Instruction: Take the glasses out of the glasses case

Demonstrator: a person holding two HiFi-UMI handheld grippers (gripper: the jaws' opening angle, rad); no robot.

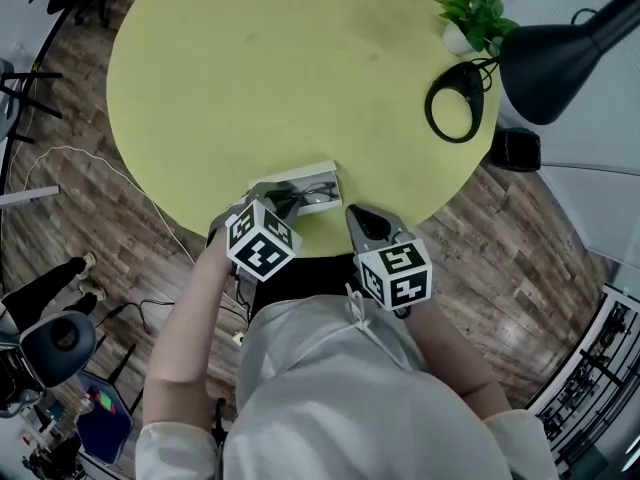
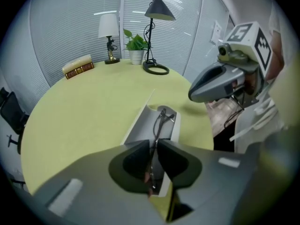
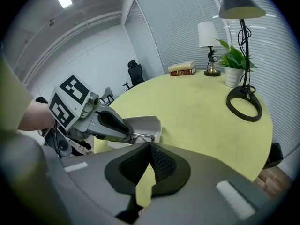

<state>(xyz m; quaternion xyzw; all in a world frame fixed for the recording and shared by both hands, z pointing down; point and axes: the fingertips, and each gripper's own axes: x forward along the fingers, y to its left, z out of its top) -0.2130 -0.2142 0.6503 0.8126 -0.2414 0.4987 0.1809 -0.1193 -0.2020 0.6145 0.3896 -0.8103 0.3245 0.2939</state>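
A grey glasses case (image 1: pixel 318 176) lies open near the front edge of the round yellow-green table (image 1: pixel 280 68). Dark-framed glasses (image 2: pixel 161 120) rest inside the case (image 2: pixel 138 125), reaching toward me. My left gripper (image 2: pixel 153 148) is shut on the near end of the glasses, its tips low over the case (image 3: pixel 146 123). In the head view the left gripper (image 1: pixel 280 201) sits at the case's left end. My right gripper (image 3: pixel 150 146) is shut with nothing in it. It hovers just right of the case at the table's edge (image 1: pixel 352 214), and its grey nose shows in the left gripper view (image 2: pixel 193 94).
A black desk lamp (image 1: pixel 560 48) with a ring base (image 1: pixel 455 103) and a potted plant (image 1: pixel 475 13) stand at the far right of the table. A small white-shaded lamp (image 2: pixel 108 29) and stacked books (image 2: pixel 78 66) sit at the far side. An office chair (image 3: pixel 136 71) stands beyond.
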